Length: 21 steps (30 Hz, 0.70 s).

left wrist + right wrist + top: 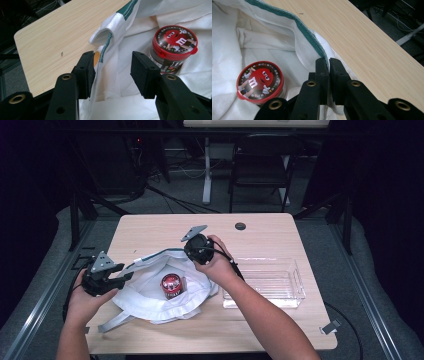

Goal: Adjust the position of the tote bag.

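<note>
A white cloth bag (150, 302) with a green-trimmed rim lies open on the wooden table (160, 227). Inside it stands a candy canister with a red lid (171, 285), also seen in the left gripper view (175, 41) and the right gripper view (259, 82). My right gripper (193, 256) (328, 63) is shut on the bag's far rim (312, 41) and holds it up. At the bag's left end, my left gripper (124, 276) (112, 63) stands open. The bag's edge and handle (112, 27) hang between its pads, close to the left pad (87, 72).
A clear plastic tray (295, 272) sits on the table right of the bag. A round cable hole (240, 226) is near the far edge. Behind the table stand a dark chair (260, 165) and a white desk leg (206, 175).
</note>
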Available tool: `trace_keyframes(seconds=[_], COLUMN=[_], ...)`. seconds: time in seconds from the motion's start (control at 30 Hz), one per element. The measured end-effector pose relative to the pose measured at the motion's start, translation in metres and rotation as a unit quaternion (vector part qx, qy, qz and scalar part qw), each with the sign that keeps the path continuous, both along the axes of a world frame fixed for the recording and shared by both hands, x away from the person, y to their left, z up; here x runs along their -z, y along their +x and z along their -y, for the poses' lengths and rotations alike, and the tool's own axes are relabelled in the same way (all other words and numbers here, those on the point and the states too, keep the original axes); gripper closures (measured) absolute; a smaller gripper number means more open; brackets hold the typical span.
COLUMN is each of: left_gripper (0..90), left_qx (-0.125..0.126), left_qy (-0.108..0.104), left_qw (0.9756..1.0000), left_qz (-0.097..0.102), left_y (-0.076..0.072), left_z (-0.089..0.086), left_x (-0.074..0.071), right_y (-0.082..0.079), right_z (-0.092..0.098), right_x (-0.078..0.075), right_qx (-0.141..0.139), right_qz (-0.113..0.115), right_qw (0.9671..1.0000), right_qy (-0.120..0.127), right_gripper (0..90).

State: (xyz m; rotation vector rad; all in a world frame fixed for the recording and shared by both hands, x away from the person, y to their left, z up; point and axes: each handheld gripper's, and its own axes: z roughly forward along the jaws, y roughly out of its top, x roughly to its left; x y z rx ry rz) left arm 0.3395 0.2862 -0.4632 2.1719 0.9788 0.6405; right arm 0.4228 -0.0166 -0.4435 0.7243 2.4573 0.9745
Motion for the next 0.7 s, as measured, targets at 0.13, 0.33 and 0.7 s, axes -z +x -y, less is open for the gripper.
trace_keyframes(seconds=[0.13,0.33,0.7], left_gripper=[53.7,53.7,53.9], left_qx=[-0.004,-0.007,-0.005], left_qy=[0.000,-0.003,-0.012], left_qw=[1.0000,1.0000,0.9999], left_qz=[0.000,-0.005,-0.011], left_y=[0.001,0.002,0.003], left_z=[-0.001,-0.004,-0.006], left_x=[0.002,0.003,0.005], right_y=[0.002,0.007,0.012], right_z=[-0.005,-0.006,-0.007], right_x=[0.000,0.004,0.011], right_qx=[0.003,0.012,0.017], right_qz=[0.000,-0.003,-0.009], right_qw=[1.0000,0.9999,0.9997], right_qy=[-0.007,-0.008,-0.018], right_gripper=[86.0,86.0,86.0])
